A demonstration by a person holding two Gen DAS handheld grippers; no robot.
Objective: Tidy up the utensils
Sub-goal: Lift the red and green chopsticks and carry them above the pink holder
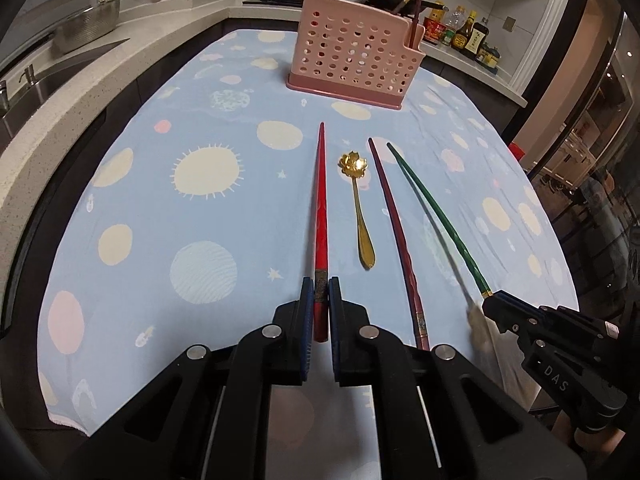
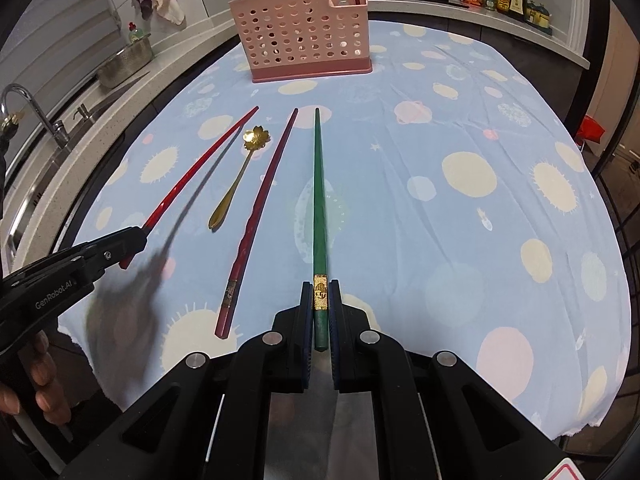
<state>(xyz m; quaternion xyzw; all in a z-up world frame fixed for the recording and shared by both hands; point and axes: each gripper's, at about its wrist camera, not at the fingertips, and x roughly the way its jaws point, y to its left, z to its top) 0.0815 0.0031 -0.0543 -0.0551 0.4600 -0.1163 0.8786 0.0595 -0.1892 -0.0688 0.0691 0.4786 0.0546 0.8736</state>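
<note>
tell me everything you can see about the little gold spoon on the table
The gold spoon is small, shiny and looks like metal, with a flower-shaped bowl and a slim handle that widens at its near end. It lies flat on the blue patterned tablecloth, bowl toward the pink utensil holder, between the red chopstick and the maroon chopstick. Neither gripper touches it.

Red chopstick (image 1: 320,208), gold flower spoon (image 1: 357,208), maroon chopstick (image 1: 394,224), green chopstick (image 2: 319,200) before pink holder (image 1: 352,60).

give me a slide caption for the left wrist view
Left gripper clamps the red chopstick beside the gold spoon, facing the pink utensil holder.
</note>
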